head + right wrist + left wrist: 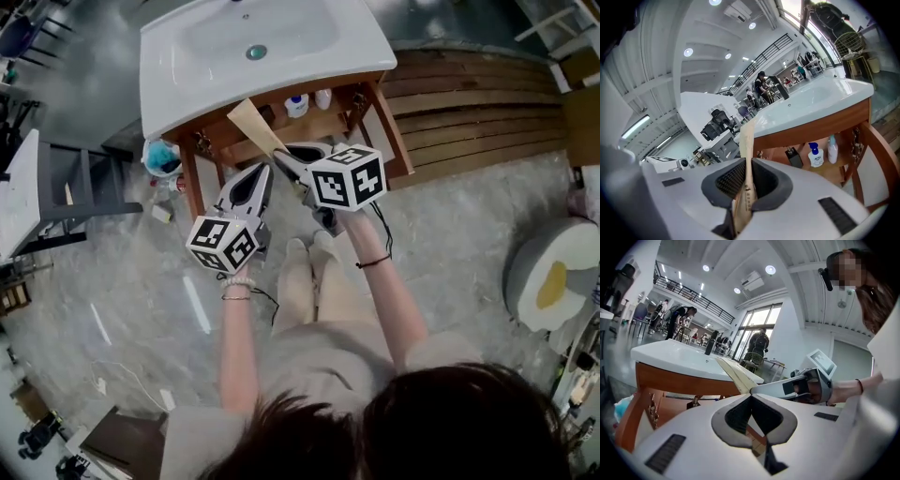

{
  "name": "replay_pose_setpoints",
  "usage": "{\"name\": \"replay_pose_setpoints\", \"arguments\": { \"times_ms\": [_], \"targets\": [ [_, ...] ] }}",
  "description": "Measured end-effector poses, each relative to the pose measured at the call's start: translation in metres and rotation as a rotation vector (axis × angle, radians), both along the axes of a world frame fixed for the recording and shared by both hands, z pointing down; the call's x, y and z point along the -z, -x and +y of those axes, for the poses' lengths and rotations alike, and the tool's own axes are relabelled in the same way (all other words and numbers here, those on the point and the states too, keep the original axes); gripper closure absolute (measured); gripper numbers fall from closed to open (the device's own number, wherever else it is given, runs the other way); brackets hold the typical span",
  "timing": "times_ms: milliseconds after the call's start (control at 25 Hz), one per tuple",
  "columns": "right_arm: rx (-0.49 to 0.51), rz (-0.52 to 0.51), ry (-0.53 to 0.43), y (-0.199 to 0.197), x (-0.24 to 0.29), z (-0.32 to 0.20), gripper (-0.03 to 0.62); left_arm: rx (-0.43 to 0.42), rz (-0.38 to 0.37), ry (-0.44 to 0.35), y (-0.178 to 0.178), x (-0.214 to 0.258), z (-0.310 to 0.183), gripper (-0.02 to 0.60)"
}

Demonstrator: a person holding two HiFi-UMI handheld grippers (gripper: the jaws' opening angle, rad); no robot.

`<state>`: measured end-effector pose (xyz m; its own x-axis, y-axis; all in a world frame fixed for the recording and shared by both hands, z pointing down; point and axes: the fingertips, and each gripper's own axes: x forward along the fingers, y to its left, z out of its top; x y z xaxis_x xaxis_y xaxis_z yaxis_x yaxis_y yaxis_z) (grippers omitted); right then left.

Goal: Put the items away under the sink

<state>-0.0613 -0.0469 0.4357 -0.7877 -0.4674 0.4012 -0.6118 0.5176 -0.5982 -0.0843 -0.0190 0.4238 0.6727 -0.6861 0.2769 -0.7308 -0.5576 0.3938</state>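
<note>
— What is the person holding there?

— A flat, pale strip (747, 140), wood or card, I can't tell which. The right gripper (748, 159) is clamped on its lower end, both pads pressed flat against its faces. There is small print on it, too fine to read.

— And where does it sit?

— In the air in front of the sink (169, 94). Its free end slants up toward the sink's front edge. Whether it touches the edge, I cannot say.

— The other hand?

— The left gripper (752, 395) has its tips together with nothing between them. It hangs just beside the right one, on the person's left, aimed at the same side of the stand.

— What is under the sink?

— A wooden stand (398, 141) carries the white basin, with a shelf (829, 171) low down between the legs. On the shelf stand a white pump bottle (815, 155) with a blue top, a slim white bottle (832, 150) just beside it, and a small dark bottle (793, 157) to their left.

— Anything around it?

— A blue-green bundle (161, 157) lies by the stand's left leg. Wooden decking (469, 103) runs off to the right over the grey floor (450, 234). The person stands close, both arms stretched toward the stand.
</note>
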Motion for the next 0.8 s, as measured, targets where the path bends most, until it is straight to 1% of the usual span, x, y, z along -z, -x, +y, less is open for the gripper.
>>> {"name": "replay_pose_setpoints", "arguments": {
  "times_ms": [160, 320, 520, 640, 720, 800],
  "targets": [
    [0.033, 0.007, 0.016, 0.006, -0.023, -0.002, 0.546, 0.008, -0.004, 0.010, 0.006, -0.020, -0.003, 0.578],
    [0.060, 0.017, 0.021, 0.013, -0.048, -0.007, 0.546, 0.023, -0.014, 0.022, 0.014, -0.050, -0.011, 0.579],
    [0.081, 0.035, 0.052, 0.010, -0.088, -0.008, 0.546, 0.027, -0.019, 0.042, 0.020, -0.086, -0.013, 0.580],
    [0.110, 0.039, 0.060, 0.018, -0.107, -0.009, 0.546, 0.050, -0.014, 0.056, 0.028, -0.108, -0.018, 0.578],
    [0.137, 0.051, 0.060, 0.027, -0.118, -0.013, 0.546, 0.066, -0.012, 0.056, 0.034, -0.120, -0.025, 0.578],
    [0.144, 0.062, 0.056, 0.032, -0.129, -0.020, 0.546, 0.069, -0.018, 0.051, 0.037, -0.129, -0.031, 0.578]
  ]
}}
